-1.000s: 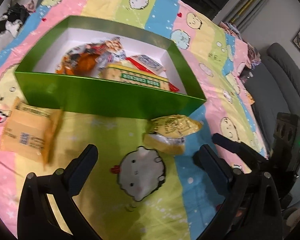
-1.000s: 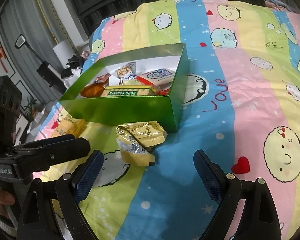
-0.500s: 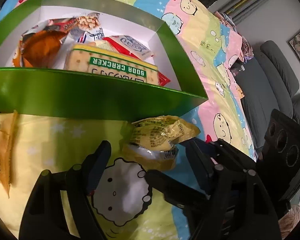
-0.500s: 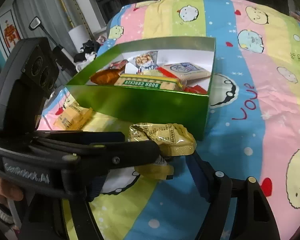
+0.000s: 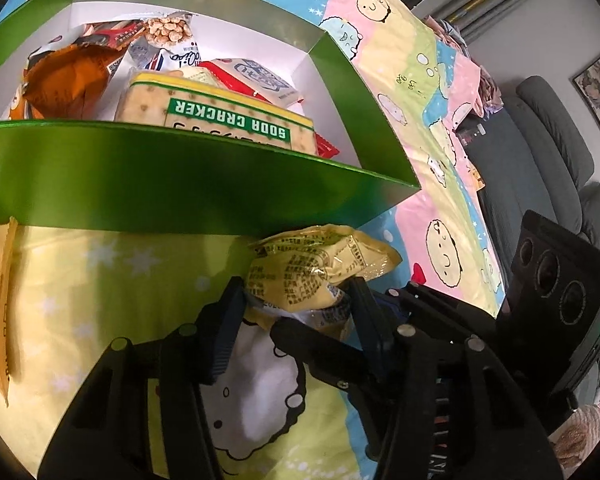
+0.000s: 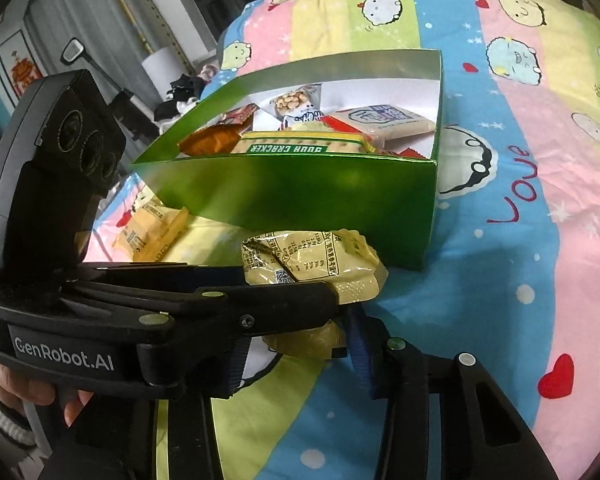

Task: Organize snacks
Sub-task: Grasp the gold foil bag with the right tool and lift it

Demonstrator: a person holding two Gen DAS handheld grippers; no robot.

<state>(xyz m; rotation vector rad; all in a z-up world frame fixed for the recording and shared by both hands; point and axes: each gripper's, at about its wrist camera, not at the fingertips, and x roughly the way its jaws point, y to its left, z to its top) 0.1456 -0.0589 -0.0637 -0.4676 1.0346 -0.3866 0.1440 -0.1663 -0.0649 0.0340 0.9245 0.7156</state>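
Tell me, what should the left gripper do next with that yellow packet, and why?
Probably lift the yellow packet over the near wall of the green box: the left gripper seems closed on it, it sits just outside that wall, and the soda crackers lie inside.

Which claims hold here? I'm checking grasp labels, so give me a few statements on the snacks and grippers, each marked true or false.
1. The left gripper has its fingers closed on the yellow snack packet. True.
2. That packet lies inside the green box. False: it is outside, against the box's near wall.
3. A soda cracker pack lies in the box. True.
4. A lid covers the box. False: its top is open, with the snacks showing.
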